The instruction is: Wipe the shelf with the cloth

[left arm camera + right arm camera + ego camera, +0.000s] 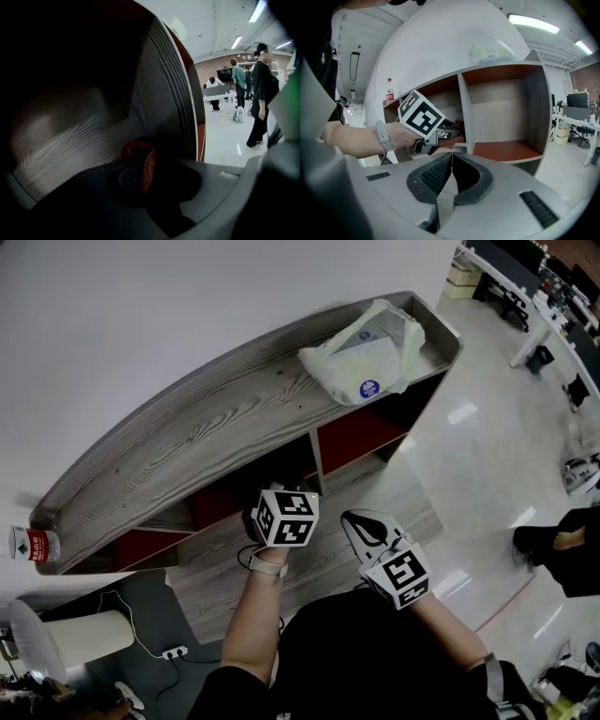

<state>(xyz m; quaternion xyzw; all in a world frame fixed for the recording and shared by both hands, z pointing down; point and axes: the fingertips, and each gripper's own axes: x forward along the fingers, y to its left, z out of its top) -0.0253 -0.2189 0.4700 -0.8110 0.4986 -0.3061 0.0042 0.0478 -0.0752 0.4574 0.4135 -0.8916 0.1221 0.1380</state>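
The shelf (pixel 206 427) is the biggest thing, a grey wood-grain unit running from the lower left of the head view to the upper right, with red-brown boards inside its open compartments. In the right gripper view it fills the middle of the frame, and the right-hand compartment there stands open. On its top, at the upper right of the head view, lies a pale plastic bag (pixel 367 357) with a round blue mark on it. Below the shelf in that view the floor (pixel 469 456) is glossy and light.

The left gripper (pixel 143 165) reaches into a dark compartment just left of the upright divider (pixel 464 108). Its marker cube (pixel 286 517) shows at the middle of the head view, in front of the shelf's edge. Its jaws are closed on the red cloth (pixel 136 149), which bunches just past the pads, low in the frame, against the wood-grain wall (pixel 70 140) inside. In the right gripper view the cloth (pixel 458 124) shows as a small red patch at that gripper's tip, just beside the divider.

The right gripper (pixel 450 164) hangs just right of the left one in the head view, outside the shelf, its jaws together with nothing between them.

A small bottle (pixel 33 545) with a red label stands at the shelf top's far left end.
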